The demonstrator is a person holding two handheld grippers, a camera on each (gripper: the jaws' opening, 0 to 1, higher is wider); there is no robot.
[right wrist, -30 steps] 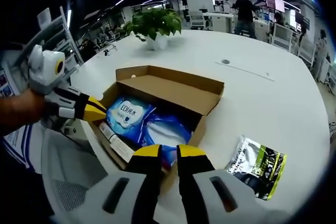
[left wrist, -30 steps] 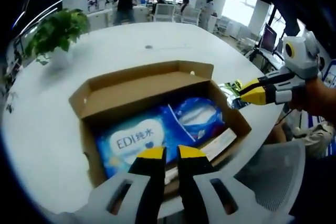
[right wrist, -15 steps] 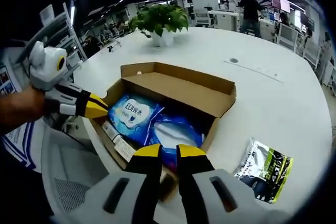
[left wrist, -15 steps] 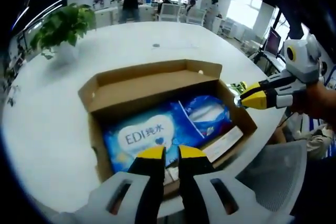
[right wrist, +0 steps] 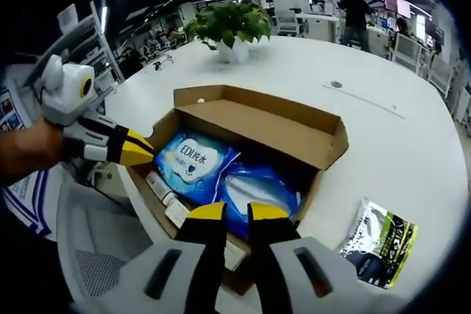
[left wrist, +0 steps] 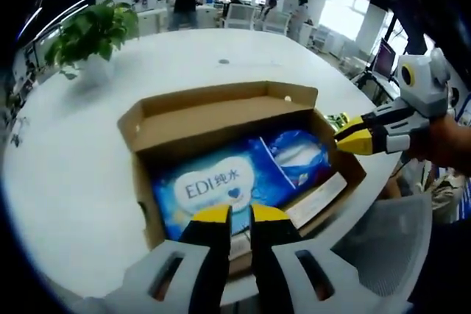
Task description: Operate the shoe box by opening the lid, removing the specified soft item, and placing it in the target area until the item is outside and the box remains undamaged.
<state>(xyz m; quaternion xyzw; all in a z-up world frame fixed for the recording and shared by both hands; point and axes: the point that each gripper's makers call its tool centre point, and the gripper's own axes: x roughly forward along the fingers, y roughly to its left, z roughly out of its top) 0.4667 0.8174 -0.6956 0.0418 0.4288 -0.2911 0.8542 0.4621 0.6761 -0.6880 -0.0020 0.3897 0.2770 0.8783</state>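
So, box [left wrist: 221, 119] open on the table [left wrist: 66, 167], wipes [left wrist: 213, 189] inside.
Both claws [left wrist: 232, 215] [right wrist: 226, 212] hover at its edges, nearly pinched together, grasping nothing.

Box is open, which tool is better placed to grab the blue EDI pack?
Left, probably. The left tool hangs right above the EDI pack; the right tool sits over the other blue pack.

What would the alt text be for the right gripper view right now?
An open cardboard box sits on a white round table, holding a blue wipes pack and a second blue pack. The right hand-held gripper hovers at the box's near edge, the left hand-held gripper at its left side. A green-black pouch lies right; a plant stands behind.
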